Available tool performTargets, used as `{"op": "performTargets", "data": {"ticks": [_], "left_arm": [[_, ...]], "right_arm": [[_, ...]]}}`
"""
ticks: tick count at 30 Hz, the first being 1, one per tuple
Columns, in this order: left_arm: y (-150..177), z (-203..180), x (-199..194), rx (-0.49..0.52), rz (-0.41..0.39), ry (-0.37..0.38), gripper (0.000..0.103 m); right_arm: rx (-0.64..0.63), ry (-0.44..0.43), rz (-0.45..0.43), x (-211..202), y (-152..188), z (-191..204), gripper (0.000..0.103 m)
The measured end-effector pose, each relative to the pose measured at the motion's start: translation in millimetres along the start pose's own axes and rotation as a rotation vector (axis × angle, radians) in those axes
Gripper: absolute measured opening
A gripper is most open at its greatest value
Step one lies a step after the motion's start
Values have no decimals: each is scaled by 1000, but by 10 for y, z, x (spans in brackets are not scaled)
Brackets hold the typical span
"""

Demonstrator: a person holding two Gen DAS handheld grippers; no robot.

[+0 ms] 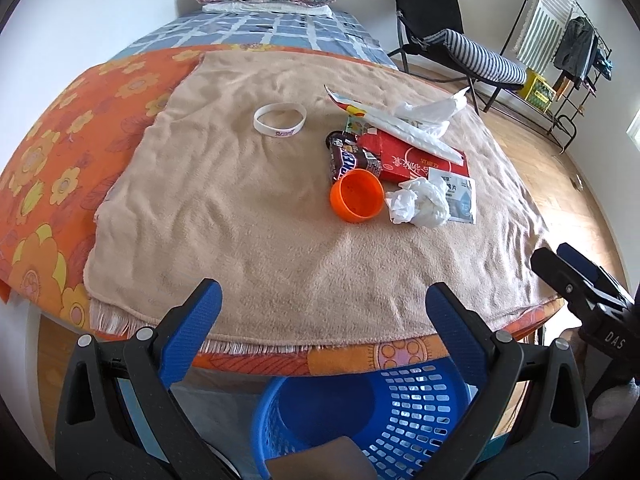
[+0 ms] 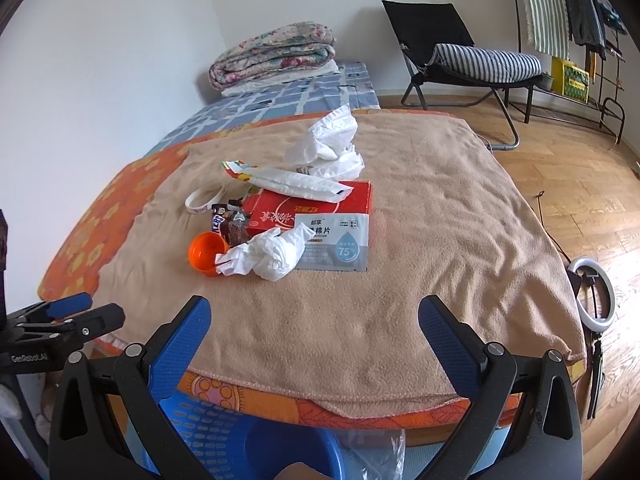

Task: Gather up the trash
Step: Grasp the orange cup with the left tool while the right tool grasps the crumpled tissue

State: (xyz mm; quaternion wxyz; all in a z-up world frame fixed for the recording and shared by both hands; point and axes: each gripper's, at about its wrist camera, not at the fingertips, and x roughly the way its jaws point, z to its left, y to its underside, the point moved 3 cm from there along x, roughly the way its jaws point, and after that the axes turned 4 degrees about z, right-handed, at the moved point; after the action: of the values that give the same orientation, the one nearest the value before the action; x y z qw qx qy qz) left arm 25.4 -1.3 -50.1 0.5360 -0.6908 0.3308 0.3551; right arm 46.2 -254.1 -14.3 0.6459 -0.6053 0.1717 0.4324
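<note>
Right wrist view: the right hand-held gripper (image 2: 314, 316) hangs released and empty at the near edge of the bed (image 2: 460, 240), above the blue basket (image 2: 224, 432). Straight ahead and slightly left lies the crumpled tissue (image 2: 268, 258), its long axis running left to right, touching the orange cap (image 2: 206, 252) on its left and overlapping the wipes packet (image 2: 340, 244). Nothing blocks the approach. Behind sit the candy wrapper (image 2: 228, 224), red box (image 2: 320, 206) and white bag (image 2: 328, 144). Farther left, the left hand-held gripper (image 1: 322, 300) is also spread and empty; by my judgement the right is nearer.
</note>
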Motion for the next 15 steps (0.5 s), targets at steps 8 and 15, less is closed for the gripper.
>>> {"op": "performTargets", "data": {"ticks": [8,15], "left_arm": [[-180,-33,83,17,-4,2,89],[-345,-20,254,9,38,22,70]], "right_arm": [[-26,-4,9,61,-40,35,103],[-50,-27,49,176,-130,81,102]]}}
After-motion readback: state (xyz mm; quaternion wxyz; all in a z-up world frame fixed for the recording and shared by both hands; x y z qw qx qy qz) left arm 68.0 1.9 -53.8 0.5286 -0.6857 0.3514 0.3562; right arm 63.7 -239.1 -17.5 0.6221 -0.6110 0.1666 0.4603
